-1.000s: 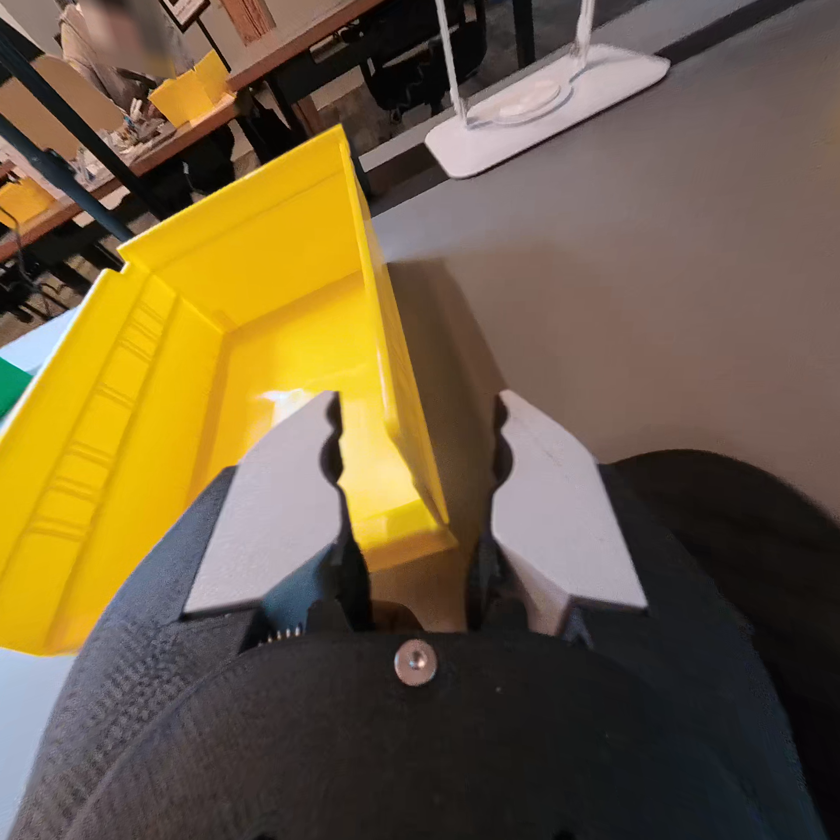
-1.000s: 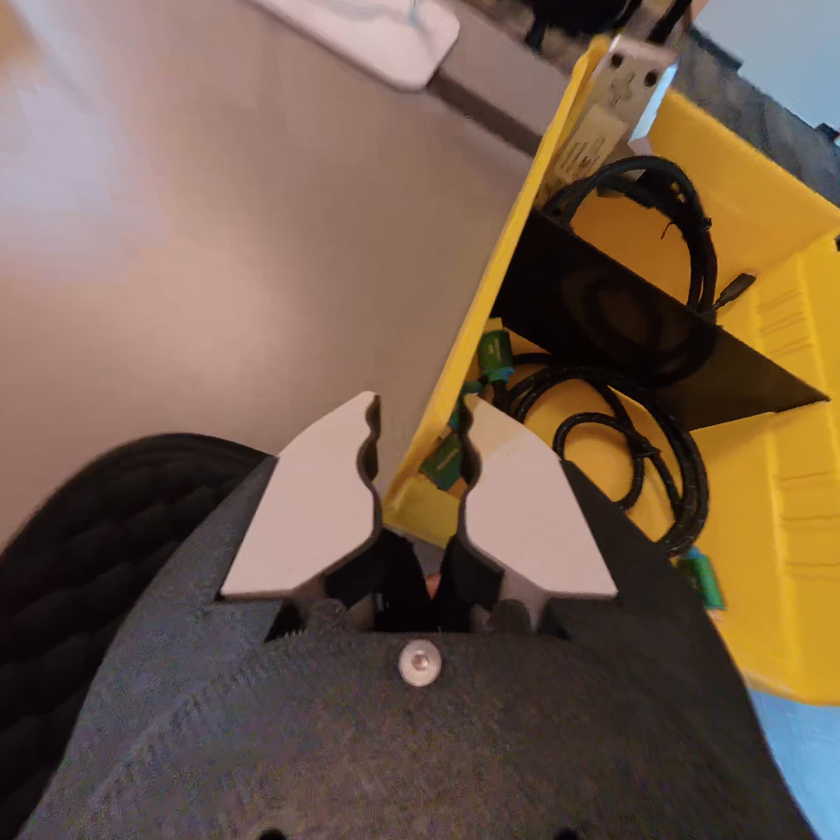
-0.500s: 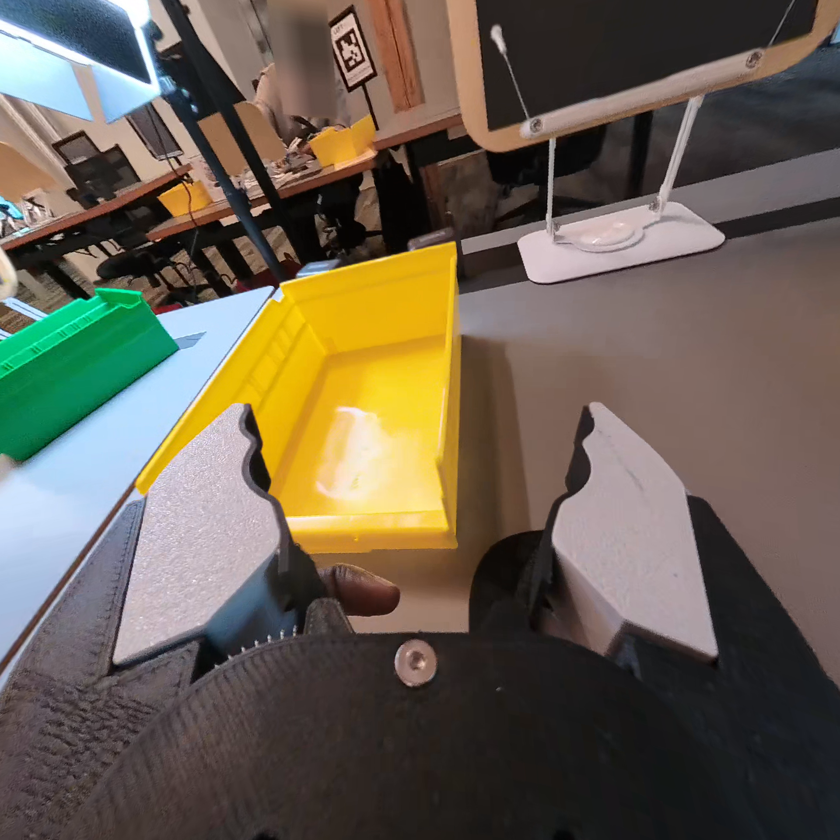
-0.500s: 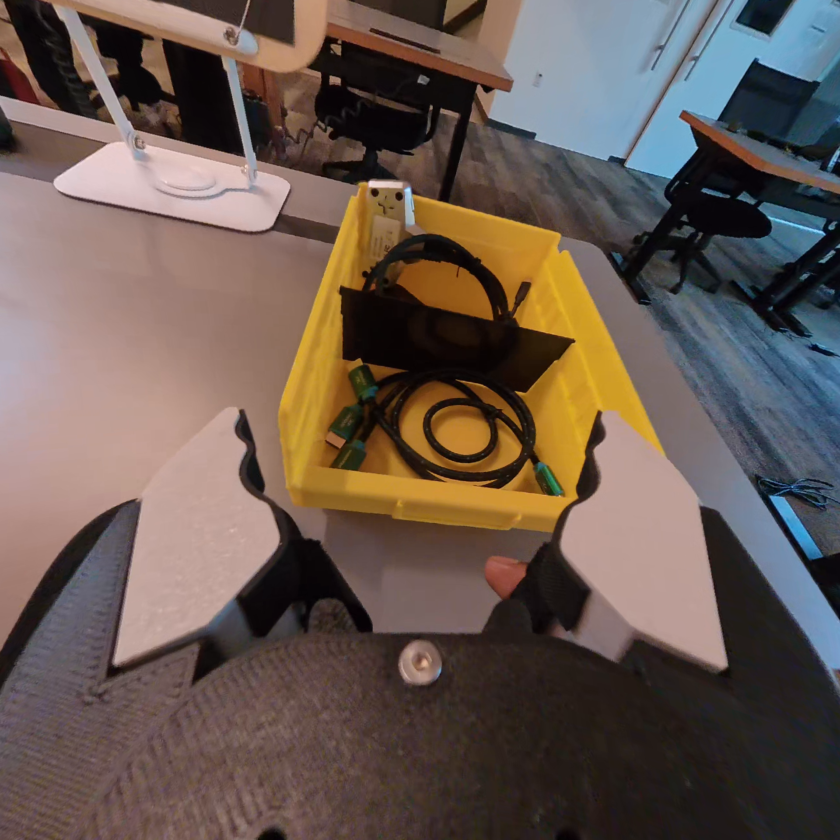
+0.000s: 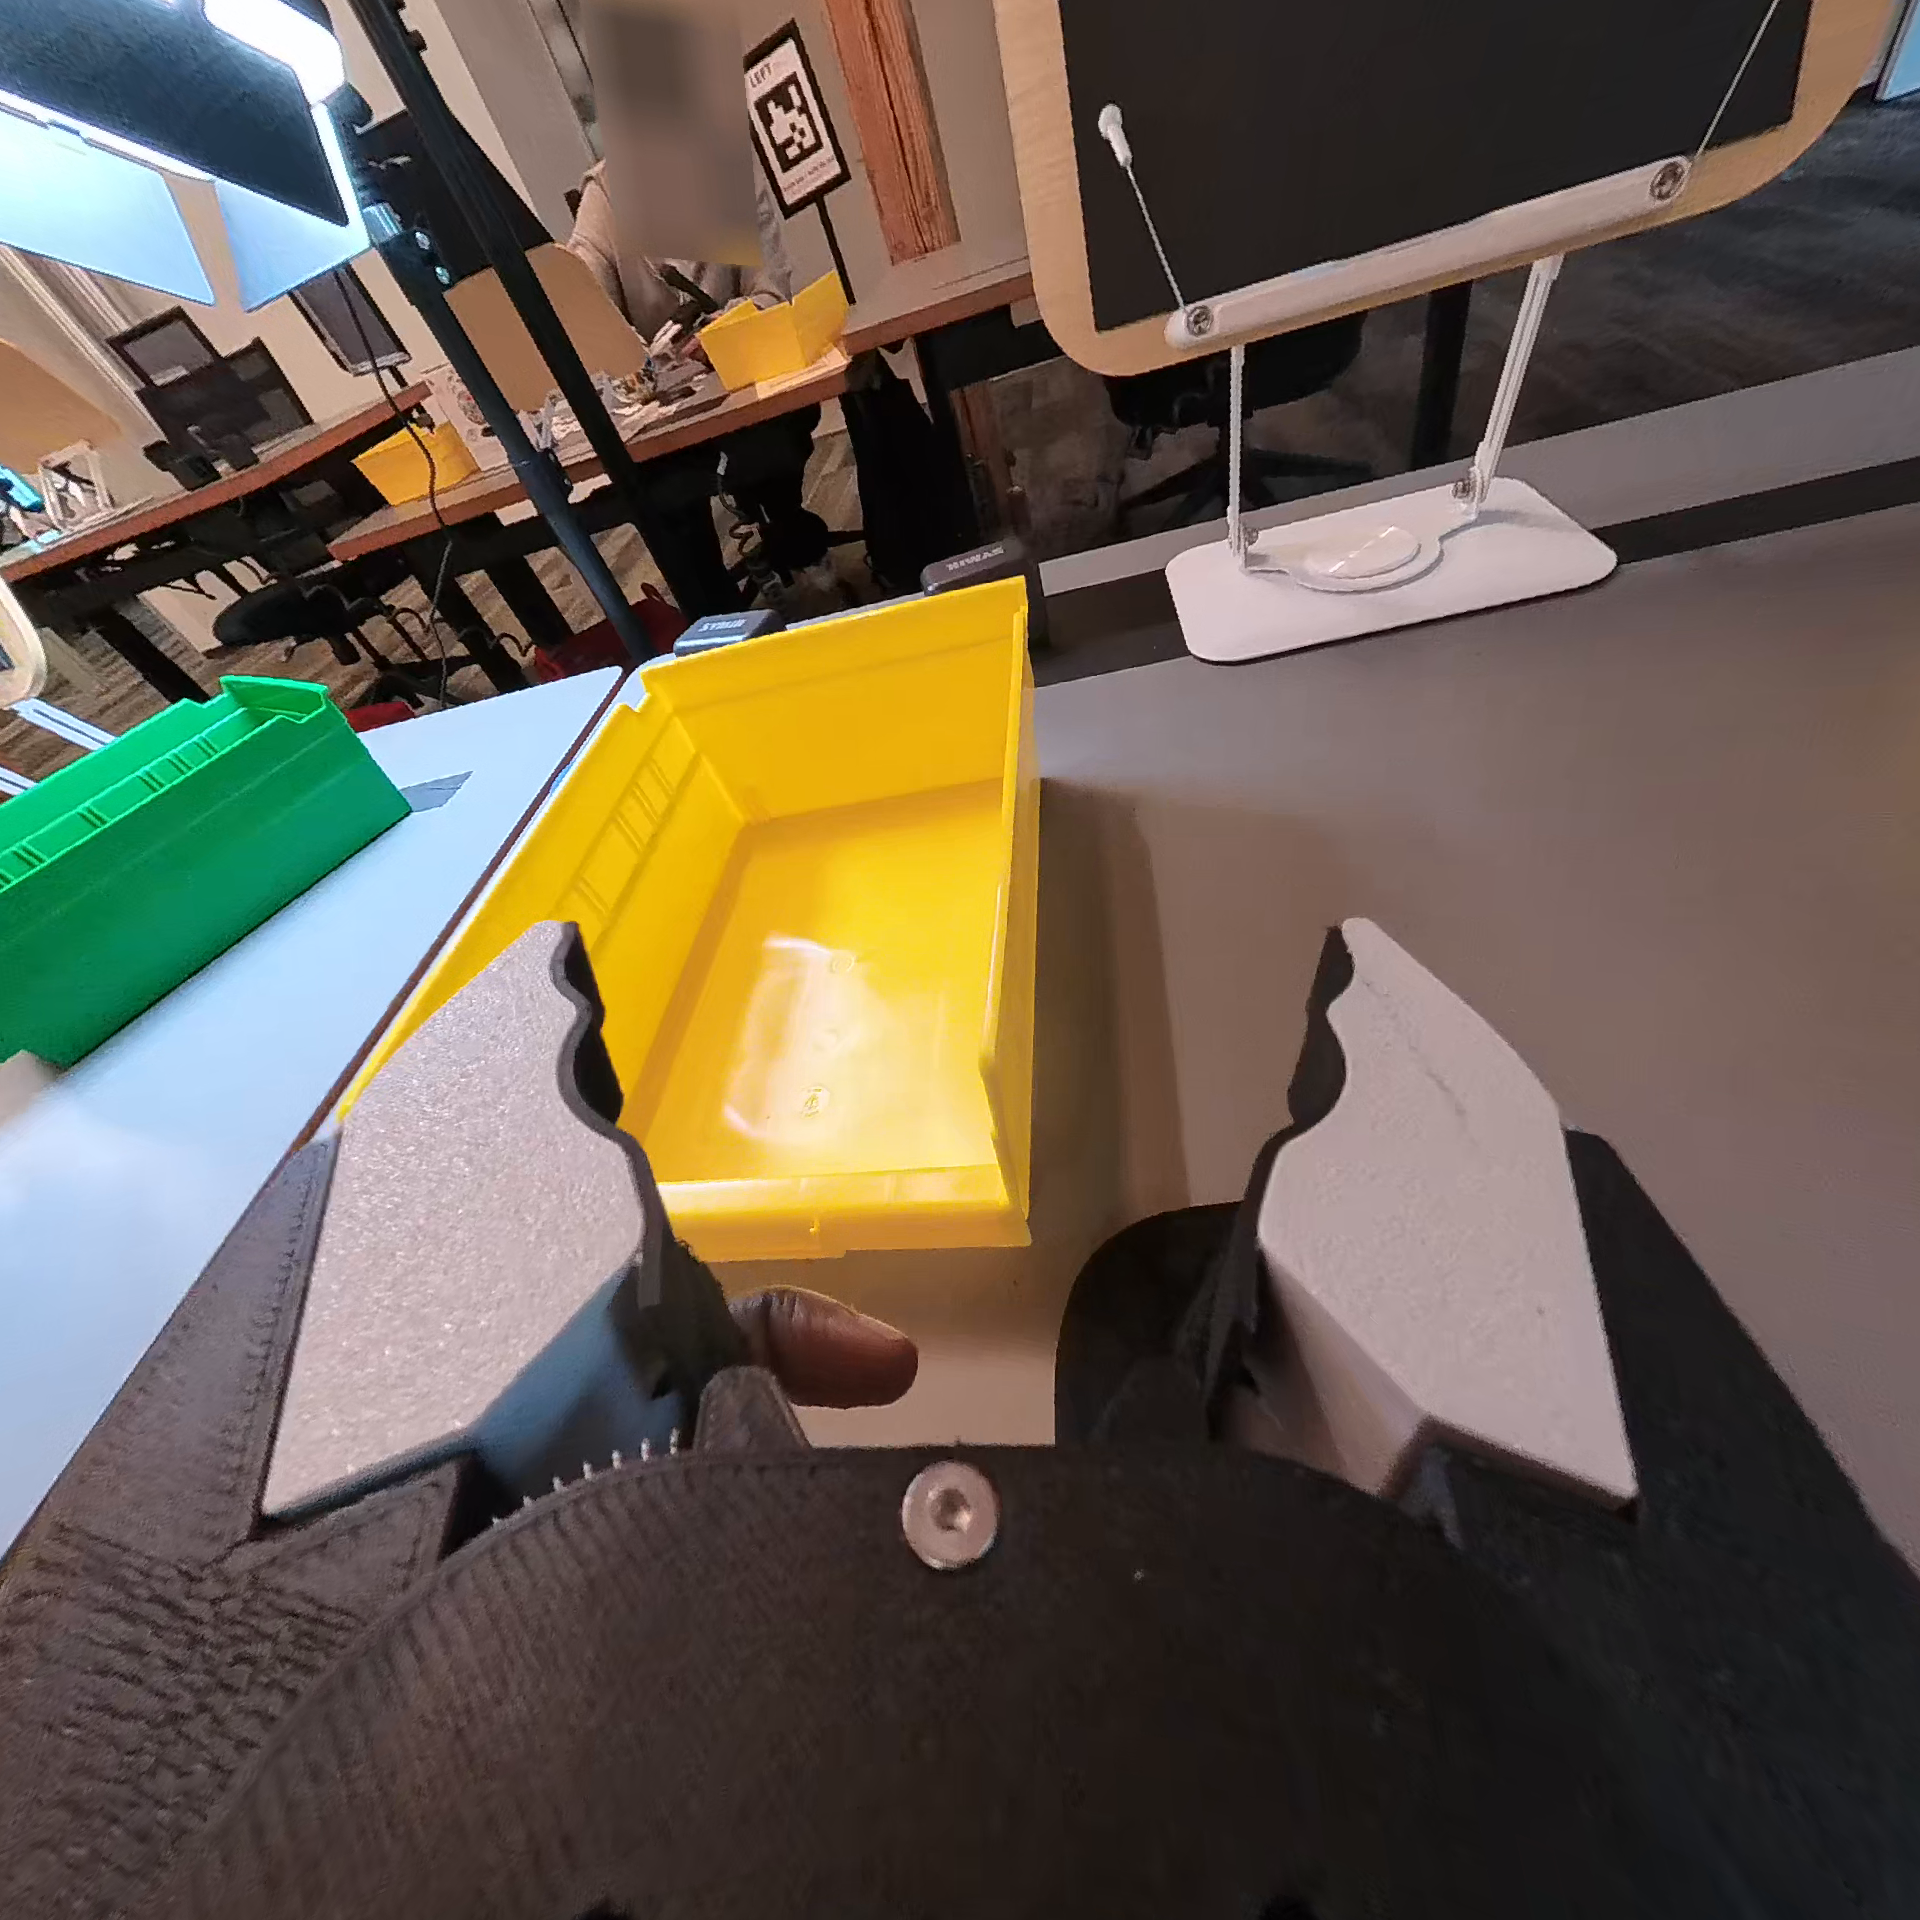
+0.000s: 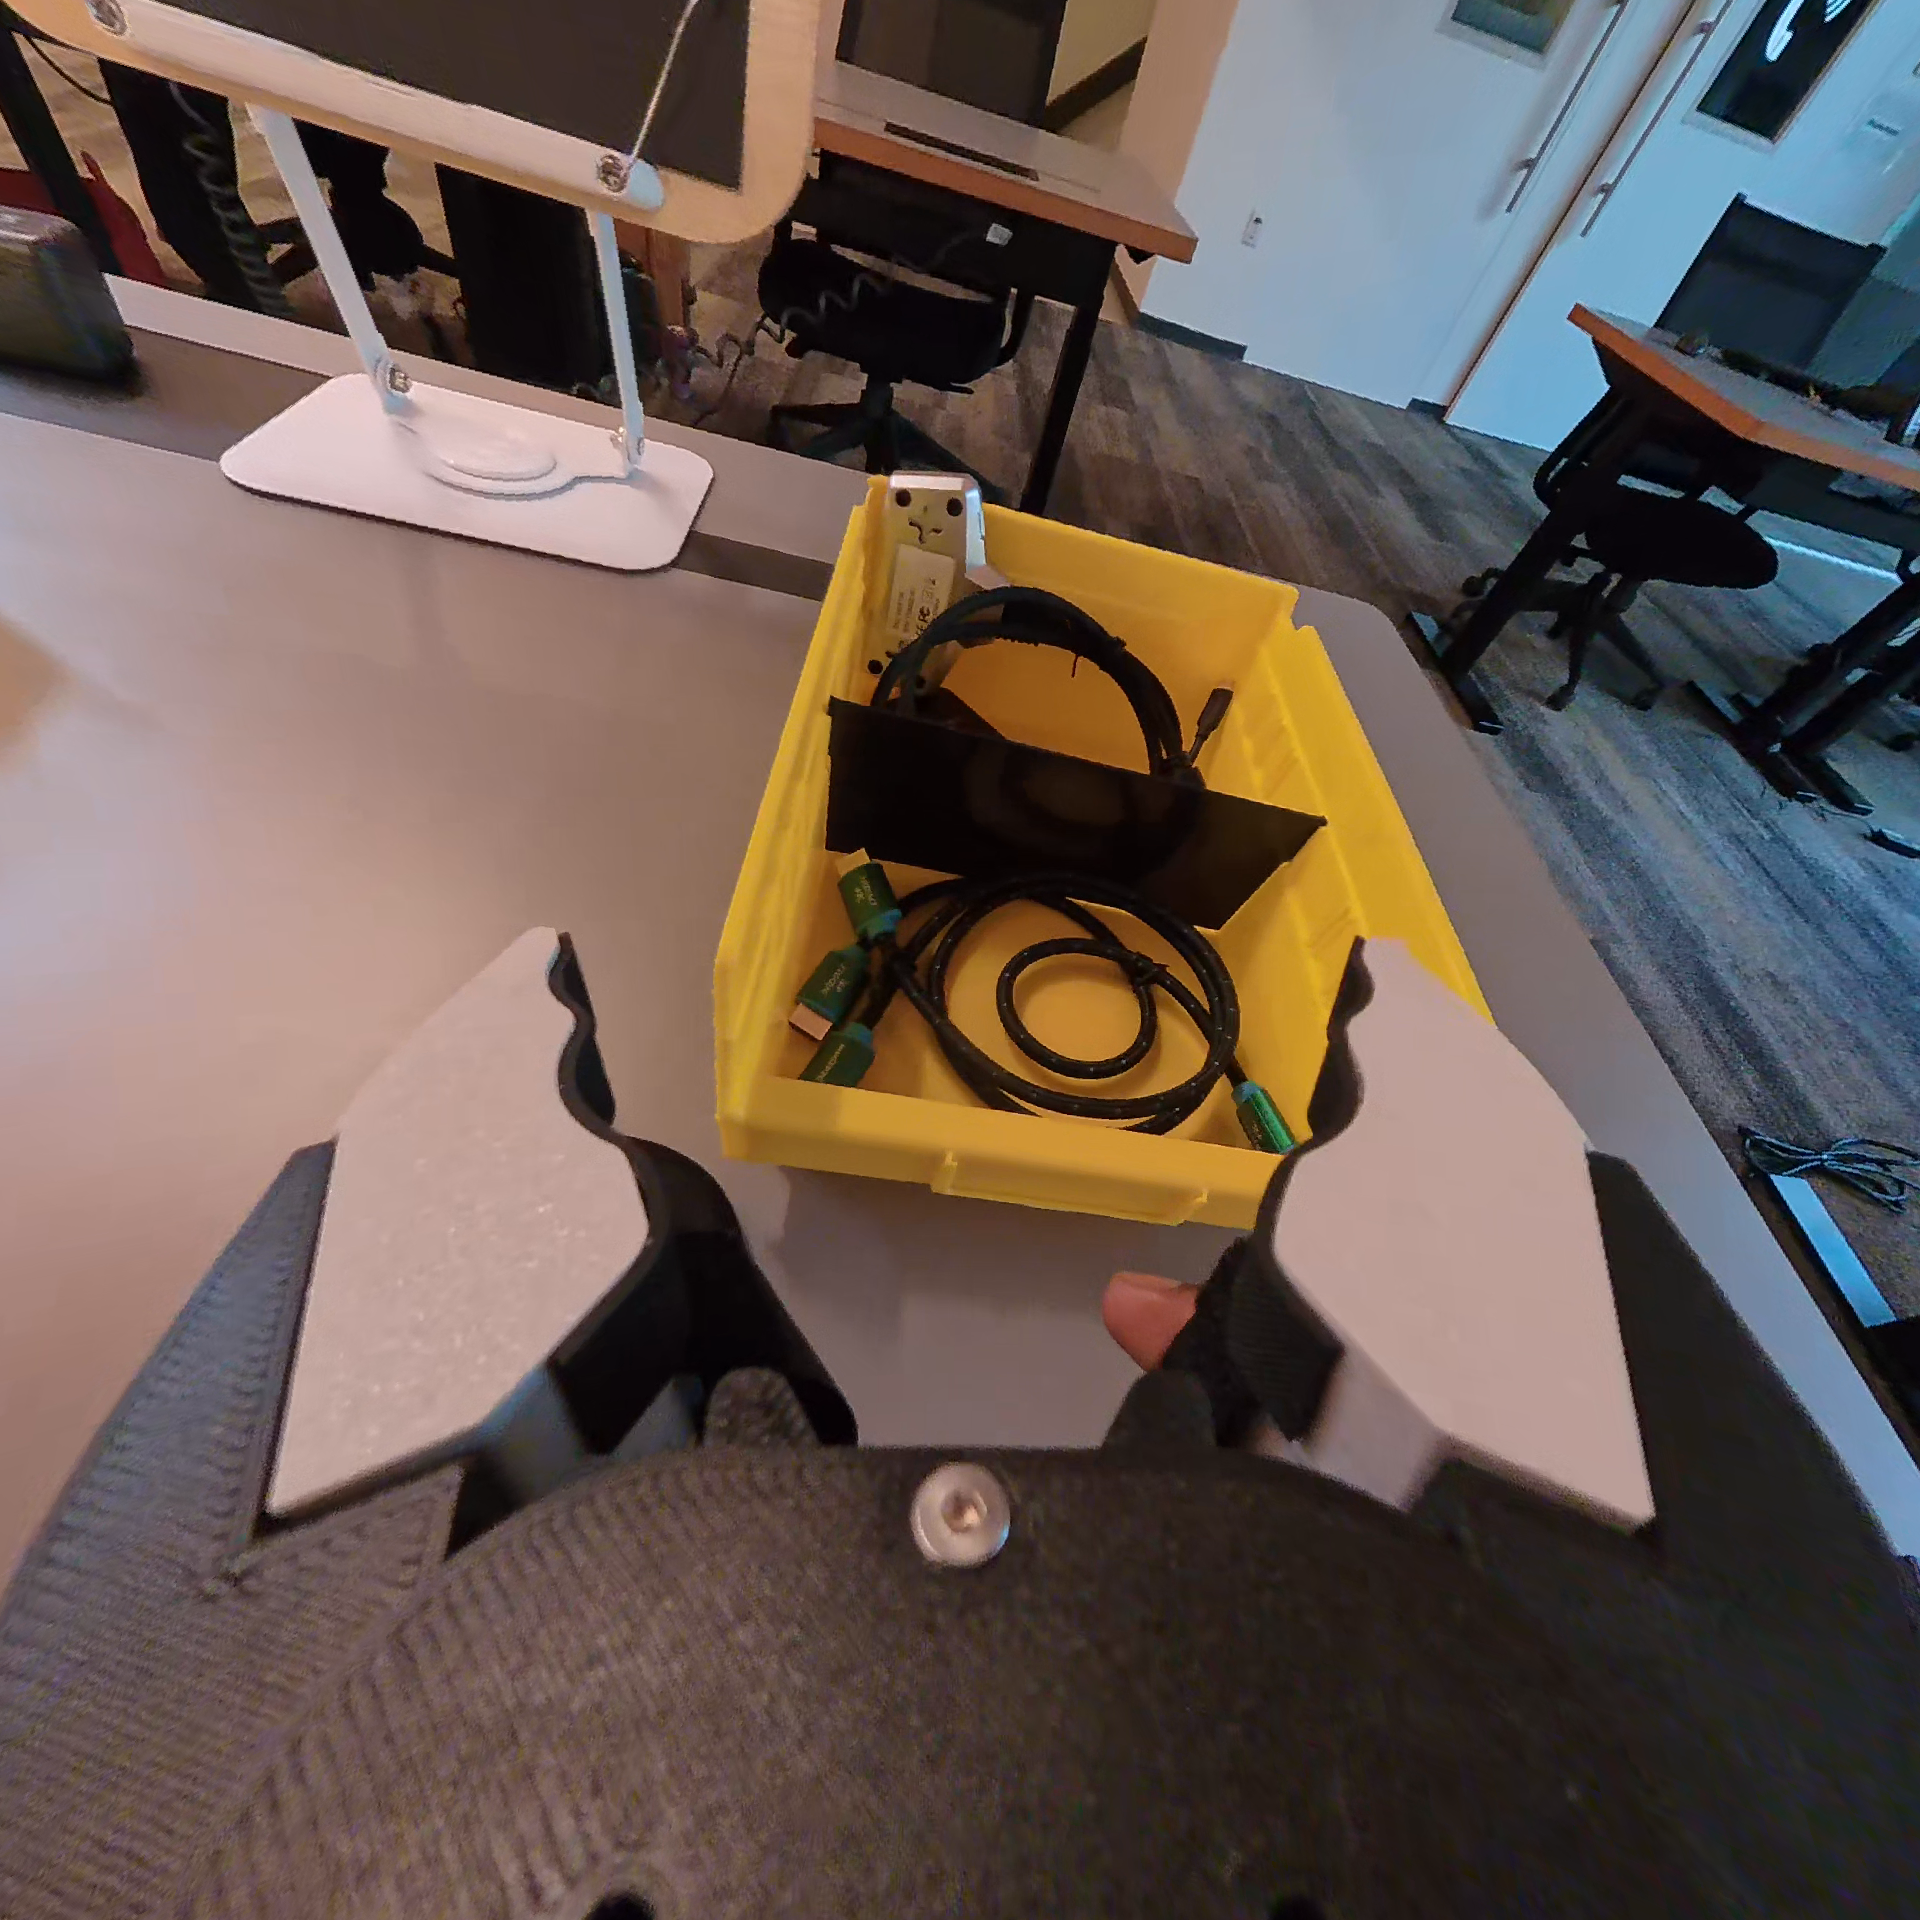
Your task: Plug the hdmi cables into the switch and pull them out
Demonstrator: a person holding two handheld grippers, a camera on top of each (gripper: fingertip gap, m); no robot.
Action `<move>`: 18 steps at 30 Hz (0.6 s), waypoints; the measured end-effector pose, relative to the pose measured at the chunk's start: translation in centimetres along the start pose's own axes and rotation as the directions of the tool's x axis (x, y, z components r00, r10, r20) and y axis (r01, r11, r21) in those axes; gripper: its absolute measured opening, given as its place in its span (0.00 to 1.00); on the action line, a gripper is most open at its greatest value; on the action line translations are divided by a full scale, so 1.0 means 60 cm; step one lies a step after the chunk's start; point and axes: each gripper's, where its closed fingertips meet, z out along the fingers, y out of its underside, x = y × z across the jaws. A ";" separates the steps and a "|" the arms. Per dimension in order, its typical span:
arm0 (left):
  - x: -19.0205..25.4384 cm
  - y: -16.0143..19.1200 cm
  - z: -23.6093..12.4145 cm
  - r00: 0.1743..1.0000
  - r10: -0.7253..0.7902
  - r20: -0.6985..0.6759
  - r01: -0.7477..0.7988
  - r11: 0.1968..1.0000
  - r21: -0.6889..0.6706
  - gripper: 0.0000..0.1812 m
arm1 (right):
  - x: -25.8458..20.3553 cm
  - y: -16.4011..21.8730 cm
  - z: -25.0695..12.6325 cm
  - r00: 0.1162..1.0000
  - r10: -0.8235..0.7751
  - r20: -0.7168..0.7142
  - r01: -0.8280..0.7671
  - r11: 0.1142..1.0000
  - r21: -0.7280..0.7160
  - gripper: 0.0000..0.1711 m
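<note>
In the right wrist view a yellow bin on the grey table holds coiled black HDMI cables with green plugs in its near half. A black divider crosses the bin. Behind it lie another black cable and a silver switch leaning on the far wall. My right gripper is open and empty, above the bin's near edge. In the left wrist view my left gripper is open and empty over an empty yellow bin.
A white stand base carrying a wood-framed dark board sits at the table's far side; it also shows in the right wrist view. A green bin sits on a white table to the left. Desks, chairs and a person are beyond. To reach the silver switch in a straight line is about 30 cm for my right fingers, about 45 cm for my left.
Both grippers have opened wide and pulled up and back from the bin walls. Both views now look level over the bins instead of steeply tilted.
</note>
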 end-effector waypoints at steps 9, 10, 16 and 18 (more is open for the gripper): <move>0.001 0.004 0.001 1.000 0.002 -0.002 -0.002 1.000 -0.011 0.69 | -0.009 0.003 0.004 1.000 -0.012 0.010 0.013 1.000 -0.013 0.77; 0.003 0.004 0.001 1.000 0.001 -0.006 -0.001 1.000 -0.011 0.69 | -0.010 0.004 0.005 1.000 -0.014 0.010 0.014 1.000 -0.015 0.77; 0.010 0.003 0.002 1.000 0.001 -0.021 -0.001 1.000 -0.015 0.69 | -0.013 0.006 0.007 1.000 -0.018 0.015 0.018 1.000 -0.020 0.76; 0.011 0.004 0.002 1.000 0.002 -0.023 -0.002 1.000 -0.016 0.69 | -0.014 0.007 0.008 1.000 -0.016 0.018 0.017 1.000 -0.021 0.76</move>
